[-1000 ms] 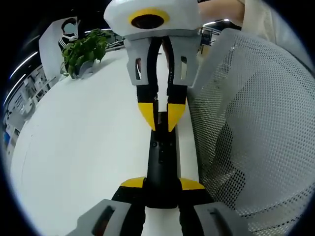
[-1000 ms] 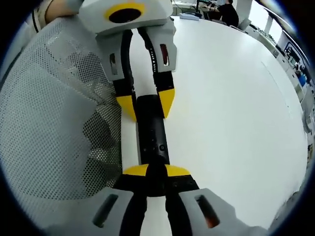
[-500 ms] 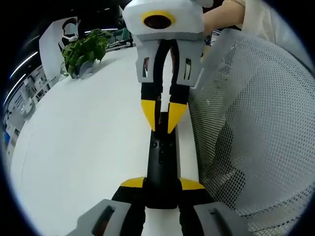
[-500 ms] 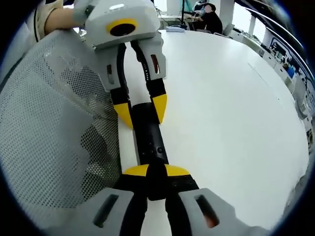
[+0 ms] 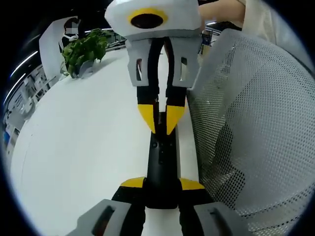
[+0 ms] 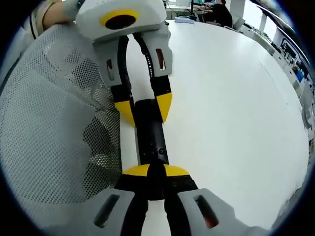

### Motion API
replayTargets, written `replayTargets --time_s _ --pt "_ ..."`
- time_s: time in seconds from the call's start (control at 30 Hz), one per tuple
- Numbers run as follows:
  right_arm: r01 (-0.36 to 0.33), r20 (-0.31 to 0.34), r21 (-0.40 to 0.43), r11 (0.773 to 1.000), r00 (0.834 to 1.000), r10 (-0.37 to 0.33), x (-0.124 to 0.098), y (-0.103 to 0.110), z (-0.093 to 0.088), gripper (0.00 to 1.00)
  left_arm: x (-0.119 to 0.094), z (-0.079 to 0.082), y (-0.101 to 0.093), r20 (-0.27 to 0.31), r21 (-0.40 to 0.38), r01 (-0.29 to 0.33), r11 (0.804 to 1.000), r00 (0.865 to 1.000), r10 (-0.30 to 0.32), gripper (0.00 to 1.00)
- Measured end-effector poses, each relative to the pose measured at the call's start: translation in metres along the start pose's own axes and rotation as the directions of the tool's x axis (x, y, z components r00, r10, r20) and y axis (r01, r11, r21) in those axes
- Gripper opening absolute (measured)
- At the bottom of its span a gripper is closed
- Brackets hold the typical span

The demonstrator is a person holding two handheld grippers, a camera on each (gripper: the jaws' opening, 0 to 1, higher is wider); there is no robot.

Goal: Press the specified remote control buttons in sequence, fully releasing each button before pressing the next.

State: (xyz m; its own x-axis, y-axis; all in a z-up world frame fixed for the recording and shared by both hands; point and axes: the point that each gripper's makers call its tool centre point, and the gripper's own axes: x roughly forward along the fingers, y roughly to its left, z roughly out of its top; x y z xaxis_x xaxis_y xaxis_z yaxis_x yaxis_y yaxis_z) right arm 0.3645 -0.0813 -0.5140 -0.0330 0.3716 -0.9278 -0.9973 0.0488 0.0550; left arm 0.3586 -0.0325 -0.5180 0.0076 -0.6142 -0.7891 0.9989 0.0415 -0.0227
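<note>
Nearer now: right hand-held gripper [image 5: 161,122] over slim black remote [image 5: 162,167].

Mesh chair back [image 5: 246,128] crowding one side; bare white table [image 5: 83,142] opposite.

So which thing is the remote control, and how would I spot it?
Find the big white table, then its edge beside the grey mesh chair back. The remote control lies there, with the left gripper at one end and the right gripper at the other. It is the one long, thin black bar on the white top.
</note>
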Motion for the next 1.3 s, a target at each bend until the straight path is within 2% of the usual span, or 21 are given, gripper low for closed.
replayTargets --time_s 0.3,0.4,0.47,0.57,0.63,0.7,0.9,1.07,1.13,1.3 --pt "0.013 0.004 0.021 1.0 1.0 -0.013 -0.0015 0.0012 -0.0003 0.07 0.0002 0.0001 0.0 -0.003 0.003 -0.001 1.0 1.0 0.001 0.24" --pt "0.016 0.037 0.065 0.998 0.999 -0.018 -0.0027 0.0006 -0.0009 0.07 0.0003 0.0002 0.0001 -0.003 0.003 -0.002 1.0 1.0 0.002 0.24" --pt "0.032 0.085 0.108 0.994 0.996 -0.041 -0.0034 0.0004 -0.0005 0.07 0.0004 0.0001 0.0001 -0.003 0.003 -0.003 1.0 1.0 0.003 0.24" --pt "0.06 0.146 0.112 0.992 0.986 -0.076 -0.0049 0.0011 -0.0014 0.07 0.0003 0.0002 -0.0002 -0.002 0.005 -0.003 1.0 1.0 0.003 0.24" --pt "0.061 0.155 0.126 0.99 0.985 -0.08 -0.0043 0.0006 -0.0025 0.07 0.0005 0.0002 -0.0003 -0.002 0.004 -0.004 1.0 1.0 0.004 0.24" --pt "0.079 0.164 0.092 0.993 0.982 -0.094 -0.0028 -0.0002 -0.0016 0.07 0.0006 0.0001 -0.0003 -0.002 0.004 -0.005 1.0 1.0 0.005 0.24" --pt "0.083 0.158 0.043 0.996 0.983 -0.089 -0.0011 0.0021 0.0015 0.03 0.0004 0.0001 -0.0002 -0.001 0.004 -0.005 1.0 1.0 0.005 0.24" --pt "0.04 0.144 0.092 0.995 0.988 -0.053 -0.0002 -0.0003 0.0016 0.03 0.0006 0.0002 0.0 0.0 0.004 -0.005 1.0 1.0 0.005 0.24" --pt "0.019 0.13 0.11 0.994 0.991 -0.034 0.0002 -0.0008 0.0018 0.03 0.0007 0.0001 0.0001 -0.001 0.004 -0.006 1.0 1.0 0.006 0.24" --pt "0.006 0.058 0.051 0.999 0.998 -0.009 0.0017 0.0001 0.0025 0.02 0.0007 0.0001 0.0001 0.0 0.004 -0.005 1.0 1.0 0.005 0.24"
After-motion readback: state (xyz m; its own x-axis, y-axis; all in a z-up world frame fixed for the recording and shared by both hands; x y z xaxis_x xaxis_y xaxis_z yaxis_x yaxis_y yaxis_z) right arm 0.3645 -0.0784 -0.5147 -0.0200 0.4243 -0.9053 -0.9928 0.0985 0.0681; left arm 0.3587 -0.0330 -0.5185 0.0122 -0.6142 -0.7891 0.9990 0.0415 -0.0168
